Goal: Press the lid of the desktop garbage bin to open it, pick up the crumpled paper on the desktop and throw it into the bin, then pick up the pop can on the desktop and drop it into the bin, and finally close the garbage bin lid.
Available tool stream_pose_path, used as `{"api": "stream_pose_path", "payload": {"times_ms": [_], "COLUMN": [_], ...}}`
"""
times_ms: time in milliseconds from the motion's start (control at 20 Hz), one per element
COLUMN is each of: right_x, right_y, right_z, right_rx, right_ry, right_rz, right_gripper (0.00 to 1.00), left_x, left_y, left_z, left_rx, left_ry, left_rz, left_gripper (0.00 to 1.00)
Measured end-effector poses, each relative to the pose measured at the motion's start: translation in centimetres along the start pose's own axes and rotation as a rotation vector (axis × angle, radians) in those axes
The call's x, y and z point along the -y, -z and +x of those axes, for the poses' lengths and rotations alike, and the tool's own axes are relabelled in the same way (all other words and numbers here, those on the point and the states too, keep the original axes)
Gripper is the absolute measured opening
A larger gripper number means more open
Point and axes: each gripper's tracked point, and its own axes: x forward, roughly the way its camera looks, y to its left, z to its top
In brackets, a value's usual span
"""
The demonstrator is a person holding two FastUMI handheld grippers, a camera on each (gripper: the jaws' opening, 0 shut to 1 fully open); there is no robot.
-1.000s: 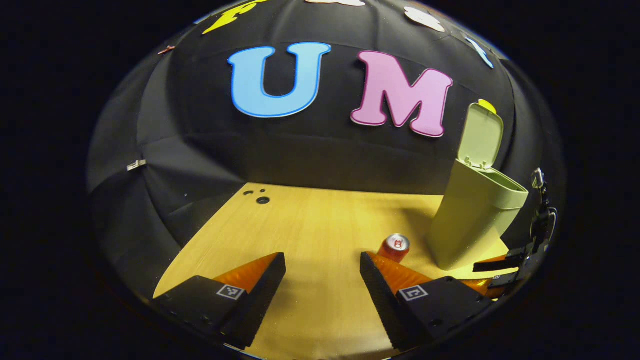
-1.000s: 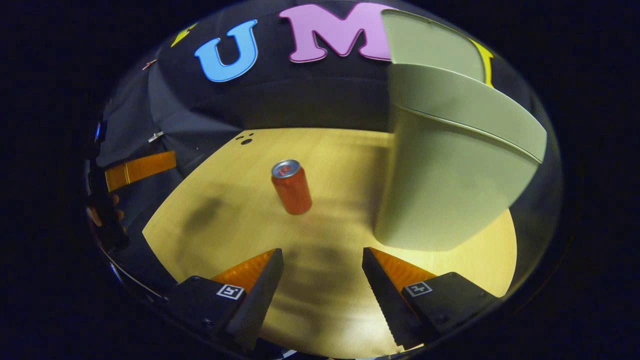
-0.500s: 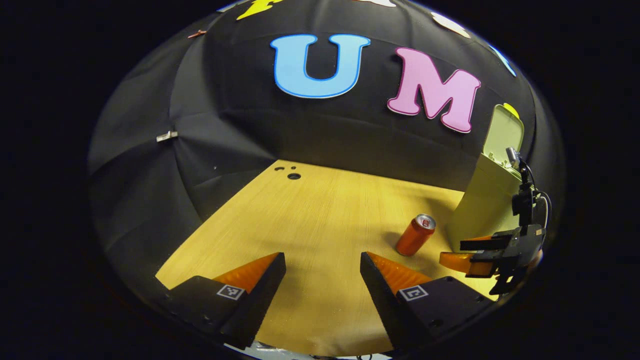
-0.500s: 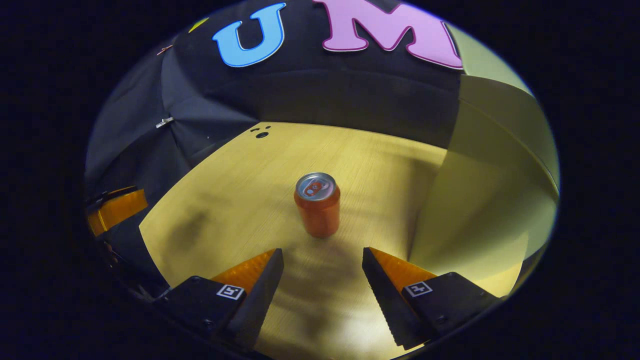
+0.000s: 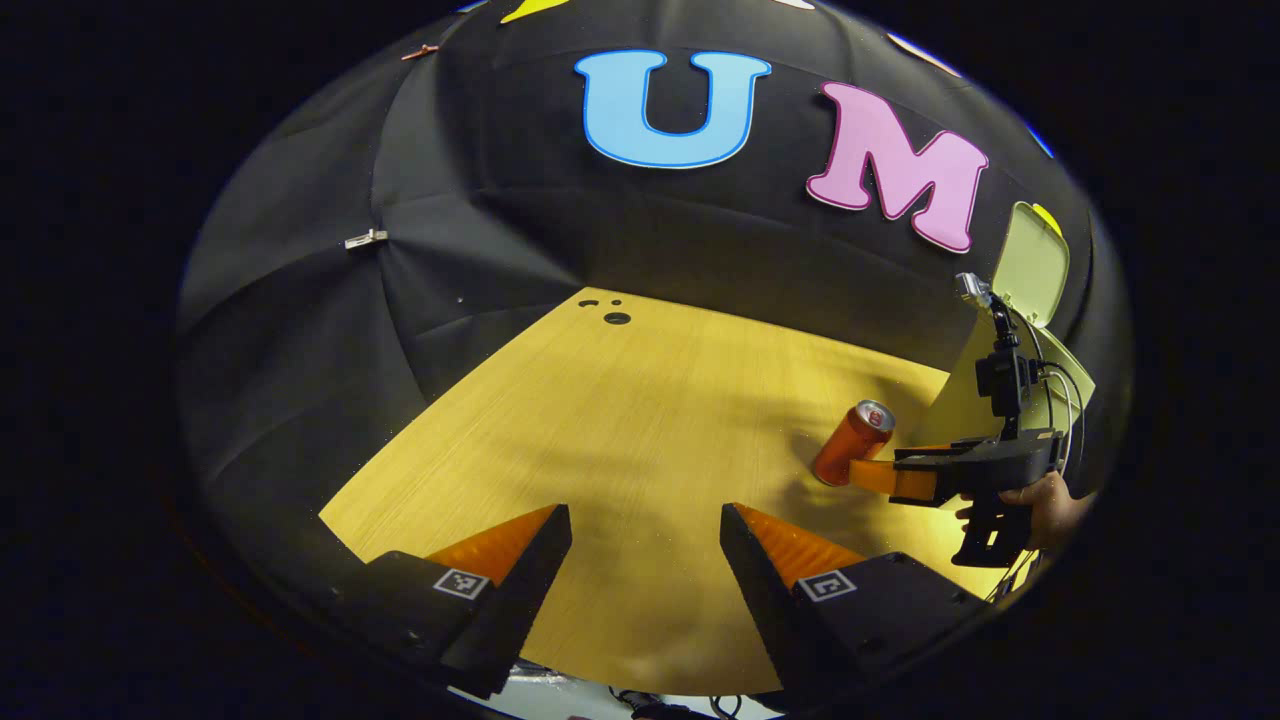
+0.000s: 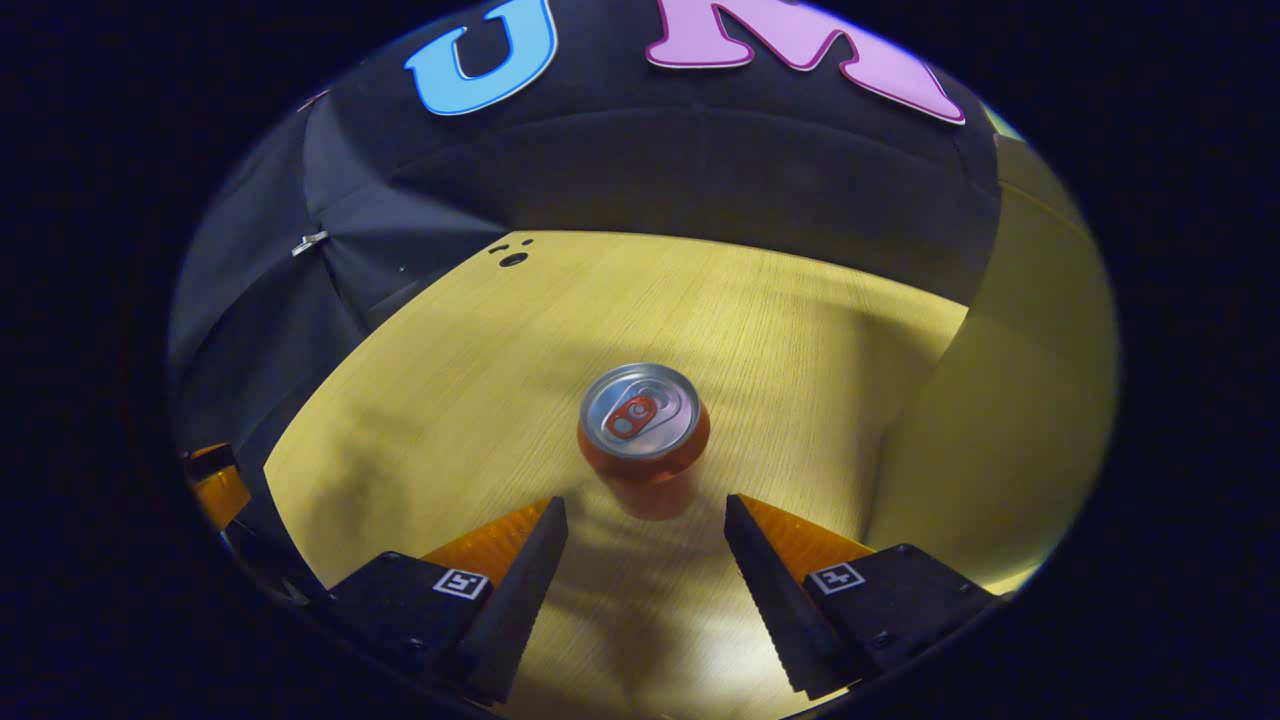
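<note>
Since a second ago you've brought your right gripper [image 6: 645, 520] in until the orange aluminium pop can [image 6: 643, 440] stands upright just ahead of its wide-open jaws, not yet between them. Your left gripper [image 5: 645, 530] has drifted back and hangs over the bare wooden counter [image 5: 640, 420] with its jaws spread, holding nothing. Just beside the can stands the pale green plastic garbage bin [image 6: 1010, 400], its lid [image 5: 1032, 262] up. No crumpled paper lies on the counter, so it's likely binned already. Left to do: grasp the can, drop it in, close the lid. Count: one can, one bin, two grippers.
</note>
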Motion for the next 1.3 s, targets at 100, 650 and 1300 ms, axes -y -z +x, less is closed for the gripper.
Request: {"api": "stream_pose_path", "payload": {"times_ms": [100,650,1300], "right_x": [0.2,0.4,-1.1], "right_y": [-0.2,-2.1,-7.1], "right_z": [0.8,3.8,-5.7], "right_rx": [-0.005,0.015,0.16], "right_ry": [0.001,0.038,0.044], "right_rz": [0.003,0.04,-0.017], "right_gripper": [0.99,0.9,0.83], "left_x": [-0.4,-0.4,-0.6], "left_y": [0.0,1.1,2.3], "left_z": [0.2,-0.5,-2.7], "left_rx": [-0.004,-0.02,0.015], "left_ry": [-0.017,-0.027,0.084], "left_rz": [-0.017,0.003,0.003], "left_gripper": [0.96,0.96,0.96]}}
